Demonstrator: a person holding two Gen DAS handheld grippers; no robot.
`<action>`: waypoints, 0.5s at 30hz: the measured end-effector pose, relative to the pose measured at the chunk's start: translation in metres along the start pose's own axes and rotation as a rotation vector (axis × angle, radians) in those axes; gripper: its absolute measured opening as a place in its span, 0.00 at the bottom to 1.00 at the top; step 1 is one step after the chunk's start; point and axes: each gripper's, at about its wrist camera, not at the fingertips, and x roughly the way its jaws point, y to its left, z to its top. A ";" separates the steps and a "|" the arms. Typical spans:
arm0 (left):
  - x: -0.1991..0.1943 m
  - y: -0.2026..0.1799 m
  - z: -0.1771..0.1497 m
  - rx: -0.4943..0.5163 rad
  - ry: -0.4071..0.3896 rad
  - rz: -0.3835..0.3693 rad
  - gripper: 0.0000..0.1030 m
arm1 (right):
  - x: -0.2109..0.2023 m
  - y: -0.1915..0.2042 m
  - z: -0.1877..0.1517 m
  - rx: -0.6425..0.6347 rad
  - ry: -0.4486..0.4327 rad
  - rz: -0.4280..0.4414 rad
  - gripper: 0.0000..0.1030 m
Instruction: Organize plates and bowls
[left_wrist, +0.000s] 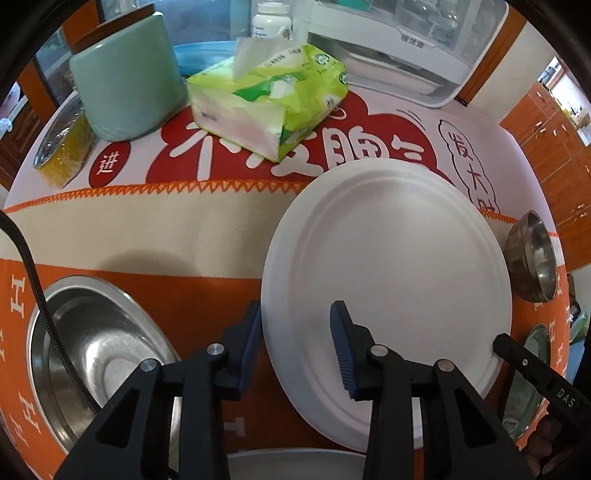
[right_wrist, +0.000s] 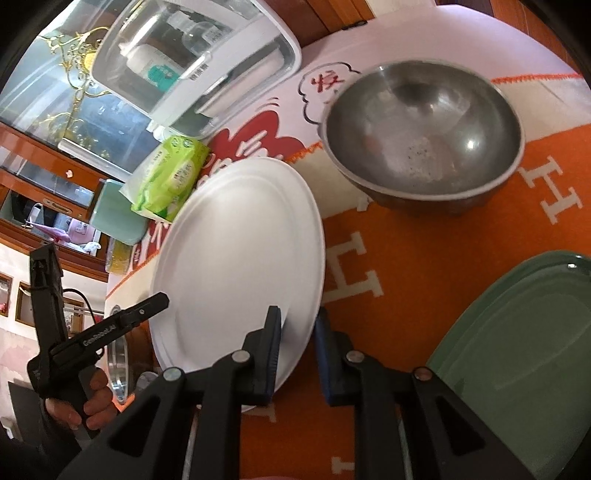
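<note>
A white plate (left_wrist: 388, 277) lies over the orange cloth, its near edge above a steel rim (left_wrist: 295, 461). My left gripper (left_wrist: 295, 306) straddles its left rim: the outer pad touches the edge, the inner finger stands over the plate's surface, and the jaws are apart. My right gripper (right_wrist: 298, 312) is shut on the plate (right_wrist: 240, 251) at its right rim, one finger above it and one beyond the edge. A steel bowl (right_wrist: 424, 140) sits past the plate. At the lower right is a green glass plate (right_wrist: 517, 350). A shallow steel dish (left_wrist: 92, 354) lies to the left.
At the back stand a green tissue pack (left_wrist: 269, 99), a pale green canister (left_wrist: 125, 81), a yellow tape roll (left_wrist: 62, 147) and a white appliance (left_wrist: 399, 48). A hand (right_wrist: 88, 398) holds the left gripper's handle. The table edge runs just beyond the steel bowl (left_wrist: 532, 254).
</note>
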 end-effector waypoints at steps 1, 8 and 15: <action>-0.003 0.001 0.000 -0.003 -0.006 -0.001 0.35 | -0.002 0.001 0.000 -0.006 -0.005 0.000 0.17; -0.027 0.002 -0.008 -0.023 -0.042 -0.025 0.35 | -0.020 0.011 -0.003 -0.033 -0.044 -0.005 0.17; -0.055 -0.003 -0.017 -0.006 -0.078 -0.036 0.35 | -0.040 0.021 -0.009 -0.054 -0.077 -0.008 0.17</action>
